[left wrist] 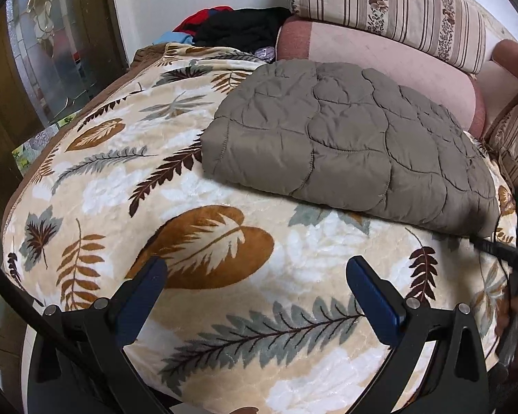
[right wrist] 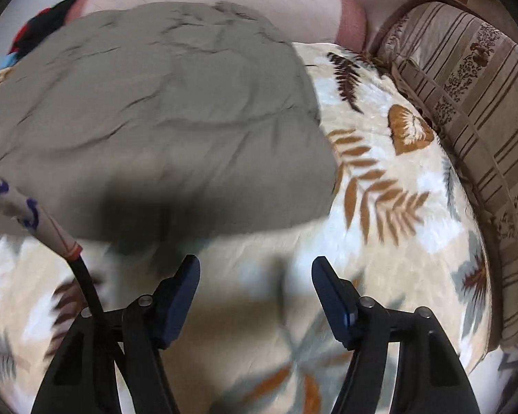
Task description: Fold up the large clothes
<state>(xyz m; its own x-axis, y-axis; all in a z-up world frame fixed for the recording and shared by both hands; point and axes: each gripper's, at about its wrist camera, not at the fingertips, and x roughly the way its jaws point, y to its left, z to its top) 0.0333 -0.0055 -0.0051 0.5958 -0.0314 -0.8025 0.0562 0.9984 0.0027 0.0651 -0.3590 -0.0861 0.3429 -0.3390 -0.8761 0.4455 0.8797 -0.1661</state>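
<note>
Quilted grey-brown garment [left wrist: 348, 148] lies on the leaf-print blanket [left wrist: 197, 241] that covers the bed or couch seat, up against the pink bolster [left wrist: 380, 55] at the back. It is already a compact, thick rectangle with several layers showing at its near edge. Judgement: the fold is at or near its last stage, with maybe one more halving or just a tidy-up left.

Left claw [left wrist: 257, 272]: fingers spread wide, nothing between them, hovering over bare blanket well short of the garment's near edge. Right claw [right wrist: 255, 272]: also spread and empty, just short of the garment's near edge; that view is motion-blurred, so fine detail is lost. A black cable and a patterned sleeve cross its left side.

Orientation: the bundle's long axis runs roughly parallel to the bolster, left to right as the person faces it, skewed slightly in the left view. Rounded, closed fold at the left end. Which end is collar or hem, cannot tell.

Next move, as I judge it: both claws need to come forward, pinch the near corners through all layers, and keep them aligned. The padding is slippery and springy and may slide or puff back open.

Striped cushions [left wrist: 390, 7] sit behind the bolster; a dark and red clothes pile [left wrist: 238, 27] beyond its left end.
</note>
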